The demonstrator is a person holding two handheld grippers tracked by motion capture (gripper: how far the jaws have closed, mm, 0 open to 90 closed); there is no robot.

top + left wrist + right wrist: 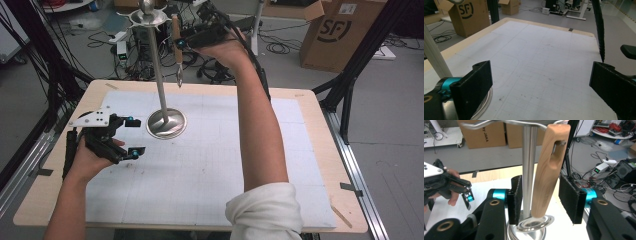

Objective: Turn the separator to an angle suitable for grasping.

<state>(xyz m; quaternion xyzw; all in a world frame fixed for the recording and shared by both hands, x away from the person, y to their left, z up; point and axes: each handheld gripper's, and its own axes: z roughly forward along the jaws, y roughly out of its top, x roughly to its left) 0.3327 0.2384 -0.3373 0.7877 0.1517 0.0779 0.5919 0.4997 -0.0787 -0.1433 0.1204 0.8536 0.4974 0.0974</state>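
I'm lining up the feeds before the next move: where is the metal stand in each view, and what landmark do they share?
High view: the metal stand rises left of centre, with its round base on the mat and its top at the upper edge.
Left gripper view: stand at the left edge, base at bottom left.
Right gripper view: stand upright in the centre.
Shared landmark: the white mat under the stand.
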